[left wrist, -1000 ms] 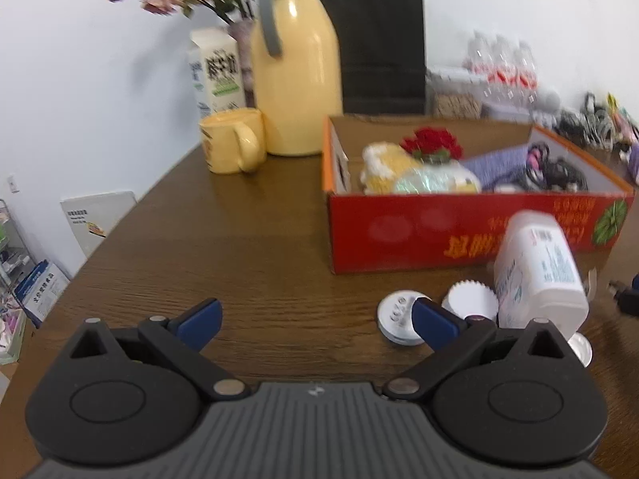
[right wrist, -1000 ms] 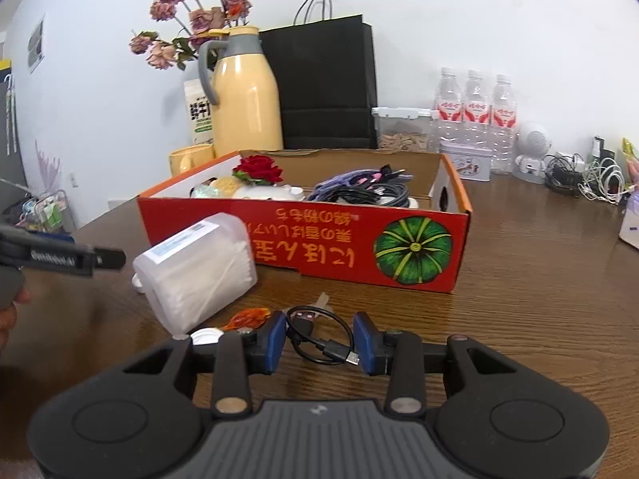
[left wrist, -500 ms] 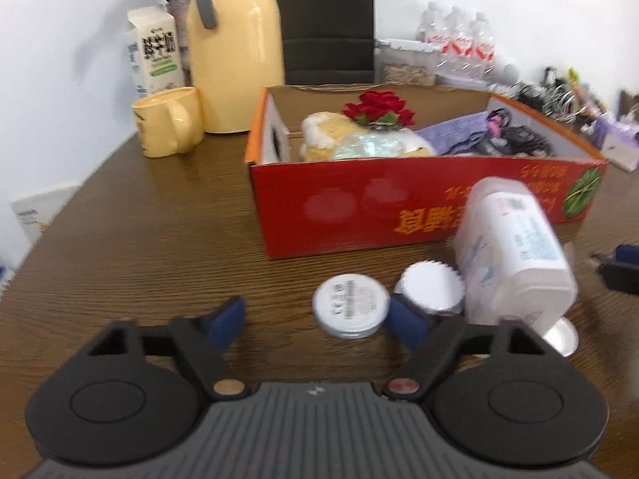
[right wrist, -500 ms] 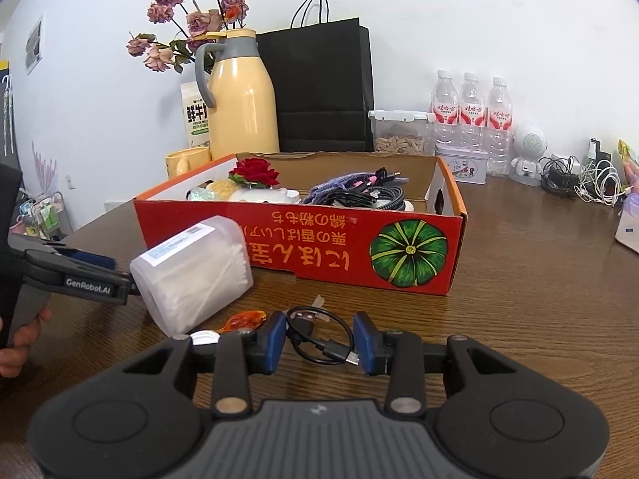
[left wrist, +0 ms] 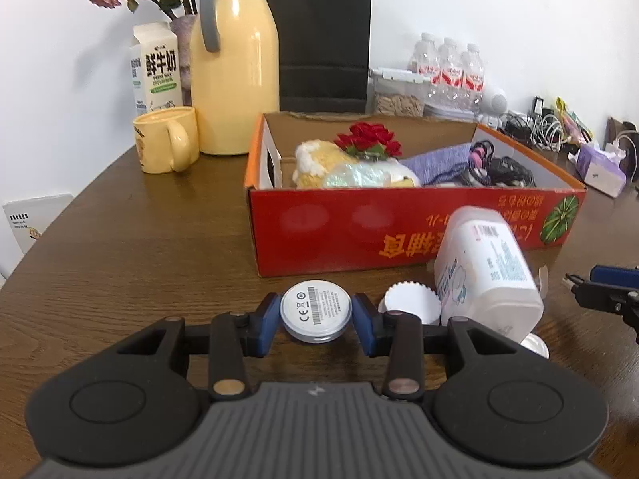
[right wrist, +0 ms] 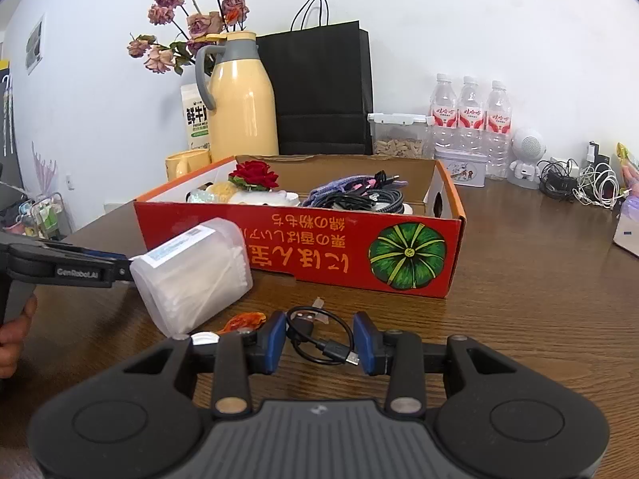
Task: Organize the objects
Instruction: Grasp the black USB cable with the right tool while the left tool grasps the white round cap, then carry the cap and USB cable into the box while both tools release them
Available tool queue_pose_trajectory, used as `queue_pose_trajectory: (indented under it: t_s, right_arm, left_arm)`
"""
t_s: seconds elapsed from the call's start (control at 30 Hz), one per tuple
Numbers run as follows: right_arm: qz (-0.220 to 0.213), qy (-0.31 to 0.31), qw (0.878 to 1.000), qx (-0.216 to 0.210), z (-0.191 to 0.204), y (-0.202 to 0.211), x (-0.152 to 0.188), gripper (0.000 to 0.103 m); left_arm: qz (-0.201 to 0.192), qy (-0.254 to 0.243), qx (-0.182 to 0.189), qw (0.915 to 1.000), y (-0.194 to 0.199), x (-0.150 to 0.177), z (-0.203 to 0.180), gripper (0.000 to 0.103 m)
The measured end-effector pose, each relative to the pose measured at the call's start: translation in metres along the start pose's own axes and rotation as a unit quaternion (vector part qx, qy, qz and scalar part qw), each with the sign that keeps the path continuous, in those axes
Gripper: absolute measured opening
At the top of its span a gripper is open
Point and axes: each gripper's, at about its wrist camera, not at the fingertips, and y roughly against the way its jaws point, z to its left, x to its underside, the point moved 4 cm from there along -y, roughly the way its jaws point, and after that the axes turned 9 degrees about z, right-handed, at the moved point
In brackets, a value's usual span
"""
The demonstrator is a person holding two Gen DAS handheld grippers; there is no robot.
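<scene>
My left gripper (left wrist: 315,317) is shut on a round white disc (left wrist: 315,311) with a printed label, held just in front of the red cardboard box (left wrist: 399,235). The box holds a plush toy, a red rose, purple cloth and cables. My right gripper (right wrist: 319,339) is shut on a coiled black USB cable (right wrist: 321,335) low over the table before the box (right wrist: 303,251). A tipped white cotton-swab tub (left wrist: 485,275) lies between the grippers; it also shows in the right wrist view (right wrist: 191,275).
A white scalloped lid (left wrist: 411,303) lies beside the tub. A yellow mug (left wrist: 165,143), yellow thermos (left wrist: 235,68), milk carton (left wrist: 155,72), black paper bag (left wrist: 323,40) and water bottles (left wrist: 447,68) stand behind the box. An orange wrapper (right wrist: 243,321) lies on the table.
My left gripper moved to the right and forward, then closed its fingers on the round white disc. My right gripper stayed put with the cable.
</scene>
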Motion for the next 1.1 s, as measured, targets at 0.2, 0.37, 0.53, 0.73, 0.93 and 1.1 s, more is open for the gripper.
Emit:
queue_pose_trajectory:
  t_s: [0.2, 0.37, 0.53, 0.73, 0.93, 1.1]
  right_arm:
    - [-0.014, 0.006, 1.0, 0.002, 0.001, 0.005, -0.003, 0.035]
    - [-0.044, 0.019, 0.999, 0.008, 0.001, 0.018, -0.019, 0.035]
    - [-0.076, 0.027, 0.997, 0.016, -0.001, 0.023, -0.047, 0.035]
    - [-0.103, 0.029, 0.994, 0.02, -0.002, 0.012, -0.087, 0.035]
    - [-0.112, 0.032, 0.993, 0.021, 0.002, -0.012, -0.123, 0.035]
    - [-0.109, 0.037, 0.993, 0.021, 0.007, -0.038, -0.147, 0.035]
  left_arm:
    - [-0.03, 0.0, -0.005, 0.9995, 0.022, -0.01, -0.003, 0.04]
    - [-0.059, -0.006, -0.002, 0.9982, 0.04, -0.029, -0.01, 0.04]
    - [-0.088, -0.005, 0.001, 0.9961, 0.046, -0.057, -0.02, 0.04]
    - [-0.114, 0.003, 0.008, 0.9934, 0.041, -0.091, -0.034, 0.04]
    - [-0.118, 0.028, 0.005, 0.9926, 0.021, -0.121, -0.04, 0.04]
    - [-0.117, 0.038, -0.008, 0.9923, 0.001, -0.142, -0.041, 0.04]
